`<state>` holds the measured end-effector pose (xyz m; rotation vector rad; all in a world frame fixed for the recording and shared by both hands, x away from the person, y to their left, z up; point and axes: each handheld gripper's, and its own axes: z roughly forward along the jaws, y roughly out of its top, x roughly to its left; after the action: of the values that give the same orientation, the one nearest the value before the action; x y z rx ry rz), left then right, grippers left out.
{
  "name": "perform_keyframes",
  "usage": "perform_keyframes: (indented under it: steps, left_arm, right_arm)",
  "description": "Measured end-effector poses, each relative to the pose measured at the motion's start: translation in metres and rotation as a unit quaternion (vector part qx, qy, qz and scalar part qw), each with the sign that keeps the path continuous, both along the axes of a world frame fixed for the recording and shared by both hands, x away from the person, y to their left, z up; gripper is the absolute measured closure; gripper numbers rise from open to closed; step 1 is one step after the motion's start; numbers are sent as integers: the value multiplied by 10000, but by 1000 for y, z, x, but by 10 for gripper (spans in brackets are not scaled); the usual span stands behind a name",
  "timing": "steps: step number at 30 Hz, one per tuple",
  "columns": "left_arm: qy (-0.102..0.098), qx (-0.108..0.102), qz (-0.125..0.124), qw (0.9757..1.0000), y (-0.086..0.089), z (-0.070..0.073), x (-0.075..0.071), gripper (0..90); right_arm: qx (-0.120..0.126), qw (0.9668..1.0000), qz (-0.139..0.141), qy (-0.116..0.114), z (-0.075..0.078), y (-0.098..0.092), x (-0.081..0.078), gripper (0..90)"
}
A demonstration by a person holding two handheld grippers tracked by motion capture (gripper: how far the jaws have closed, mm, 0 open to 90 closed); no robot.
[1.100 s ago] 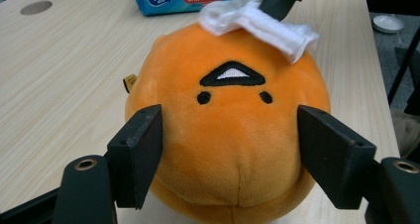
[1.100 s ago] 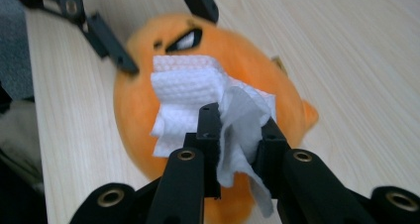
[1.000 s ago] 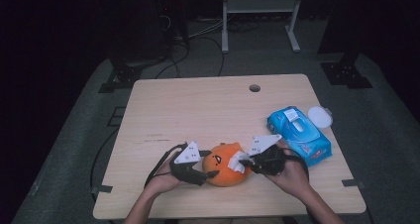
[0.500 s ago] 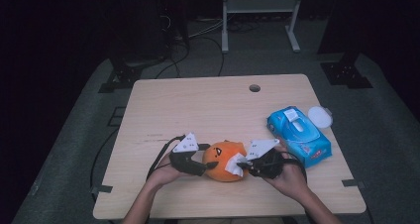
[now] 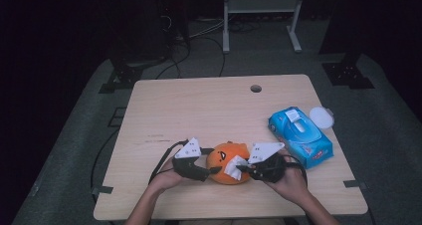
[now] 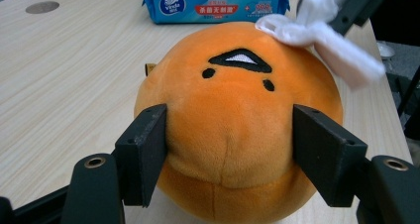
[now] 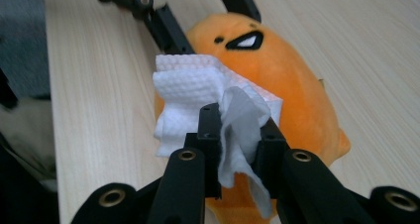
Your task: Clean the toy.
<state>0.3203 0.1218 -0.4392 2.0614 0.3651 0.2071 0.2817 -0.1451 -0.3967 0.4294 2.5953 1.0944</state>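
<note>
A round orange plush toy (image 5: 226, 160) with a stitched face lies on the wooden table (image 5: 199, 110) near its front edge. My left gripper (image 5: 211, 171) comes at it from the left. In the left gripper view the plush (image 6: 237, 120) sits between the two black pads (image 6: 146, 144), which press into its sides. My right gripper (image 5: 239, 169) is shut on a crumpled white tissue (image 7: 198, 85). It holds the tissue (image 5: 233, 166) against the right side of the plush (image 7: 292, 75), next to the face.
A blue pack of wipes (image 5: 300, 135) lies to the right of the plush, with a round white lid (image 5: 321, 117) beside it near the table's right edge. A cable hole (image 5: 256, 88) sits at the far side. The person's hands come in from the front edge.
</note>
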Motion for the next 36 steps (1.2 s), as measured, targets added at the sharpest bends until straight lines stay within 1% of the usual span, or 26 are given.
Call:
perform_keyframes:
  steps: [1, 3, 5, 7, 9, 10, 12, 13, 14, 16, 17, 19, 20, 22, 23, 25, 26, 27, 28, 29, 30, 31, 32, 34, 35, 36]
  left_arm:
    - [20, -4, 18, 10000, 2, -1, 0, 319]
    - [69, -41, 87, 9999, 3, -2, 0, 310]
    - [123, 5, 198, 9997, 5, -1, 1, 263]
    - [149, -30, 195, 9997, 5, -2, 1, 257]
    - [131, -25, 151, 9998, 2, -2, 1, 276]
    - [109, -24, 147, 9998, 1, -2, 1, 286]
    - [100, -78, 141, 9998, -3, -2, 0, 299]
    - [78, -69, 144, 9998, -6, -2, 0, 302]
    - [42, -45, 150, 9999, -9, -2, 0, 303]
    - [-9, 30, 160, 9999, -9, -1, 1, 311]
    - [1, 7, 157, 9999, -8, -1, 2, 317]
    - [54, -51, 179, 9998, -5, -3, 4, 323]
    - [96, -86, 197, 9997, -4, -3, 5, 325]
    - [175, -148, 226, 9995, 0, -4, 7, 328]
    - [188, -168, 225, 9994, 0, -5, 7, 328]
    - [206, -182, 259, 9993, 0, -5, 8, 328]
    - [205, -165, 255, 9993, -1, -5, 9, 328]
    - [202, -181, 272, 9993, -1, -5, 9, 327]
    - [217, -200, 301, 9991, -2, -5, 9, 326]
    - [256, -196, 349, 9989, -3, -5, 9, 318]
    - [263, -155, 406, 9987, -4, -5, 9, 292]
    - [280, -110, 450, 9985, -4, -4, 9, 234]
    - [296, -107, 472, 9984, -2, -1, 9, 189]
    - [352, -227, 342, 9985, 0, 3, 7, 164]
    - [337, -184, 278, 9989, 1, 4, 7, 168]
    - [273, -114, 168, 9994, -1, 3, 5, 200]
  right_arm:
    - [-52, 10000, 25, -20, -2, 1, -1, 773]
    - [-35, 10000, 39, 2, -5, -4, 0, 774]
    - [-136, 9999, -83, -17, -6, -11, 1, 774]
    - [-249, 9994, -248, -5, -10, -21, 2, 774]
    - [-203, 9990, -388, 77, -10, -29, 5, 775]
    - [-184, 9990, -400, 54, -8, -30, 5, 775]
    - [-52, 9994, -335, -34, -2, -24, 2, 775]
    - [33, 9997, -228, -55, 1, -19, 1, 775]
    - [51, 9999, -129, -95, 2, -13, -1, 775]
    - [-184, 9996, 4, -229, 2, -2, -5, 775]
    - [-295, 9991, 29, -306, 0, 0, -6, 775]
    - [-270, 9993, 49, -245, -3, -5, -5, 775]
    - [-257, 9995, -14, -164, -4, -11, -3, 775]
    - [-386, 9989, -223, -143, -8, -25, 0, 775]
    - [-408, 9986, -314, -72, -11, -32, 3, 775]
    - [-244, 9985, -474, 94, -11, -42, 8, 775]
    - [-217, 9985, -486, 87, -10, -43, 8, 776]
    - [-101, 9988, -476, 105, -8, -42, 8, 775]
    - [-2, 9991, -400, 139, -6, -39, 7, 775]
    - [17, 9994, -325, 151, -6, -35, 5, 775]
    - [-70, 9996, -271, 99, -8, -31, 5, 775]
    - [-185, 9995, -240, 48, -10, -27, 4, 775]
    - [-227, 9994, -242, 52, -11, -26, 4, 775]
    - [-192, 9994, -272, 105, -13, -28, 6, 775]
    - [-158, 9992, -351, 135, -13, -31, 8, 775]
    - [-146, 9990, -406, 128, -13, -33, 8, 775]
